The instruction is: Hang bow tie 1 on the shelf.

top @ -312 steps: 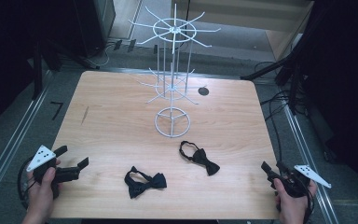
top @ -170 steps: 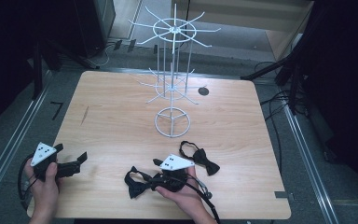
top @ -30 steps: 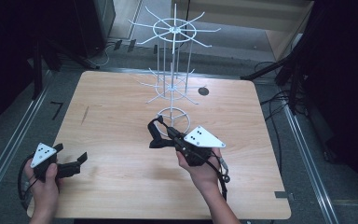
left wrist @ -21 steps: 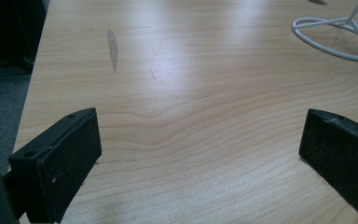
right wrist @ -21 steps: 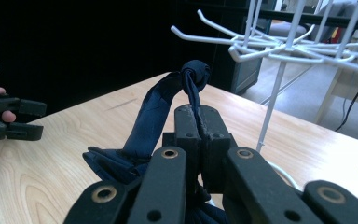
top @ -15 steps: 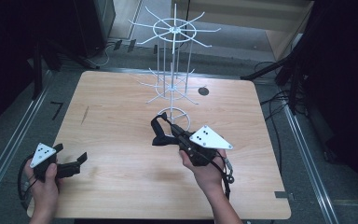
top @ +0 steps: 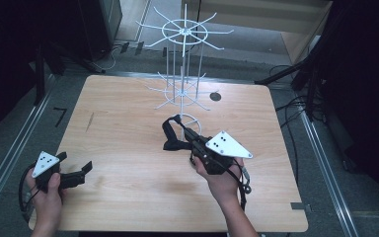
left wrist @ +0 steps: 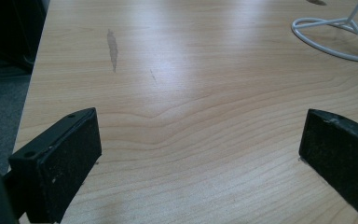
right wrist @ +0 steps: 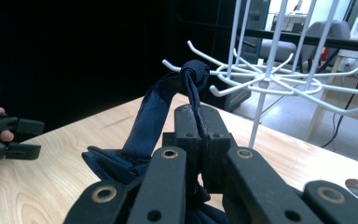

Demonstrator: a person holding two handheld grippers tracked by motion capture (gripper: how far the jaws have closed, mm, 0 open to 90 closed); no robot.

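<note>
High view: the right gripper (top: 185,134), at frame centre, is clamped on a dark bow tie (top: 171,134) held beside the white wire rack (top: 182,74); no tie hangs on the rack yet, so hanging appears to remain. The left gripper (top: 81,170), lower left, rests over the worktop (top: 128,123).

Left gripper view: jaws wide apart, empty.

Right gripper view: jaws pinch the tie's strap, its knot near a hook.

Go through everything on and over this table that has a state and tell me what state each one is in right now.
left gripper: open, jaws wide apart, low over the table
right gripper: shut on the bow tie
bow tie: lifted off the table, dangling near the rack
wire rack: upright, hooks bare
</note>
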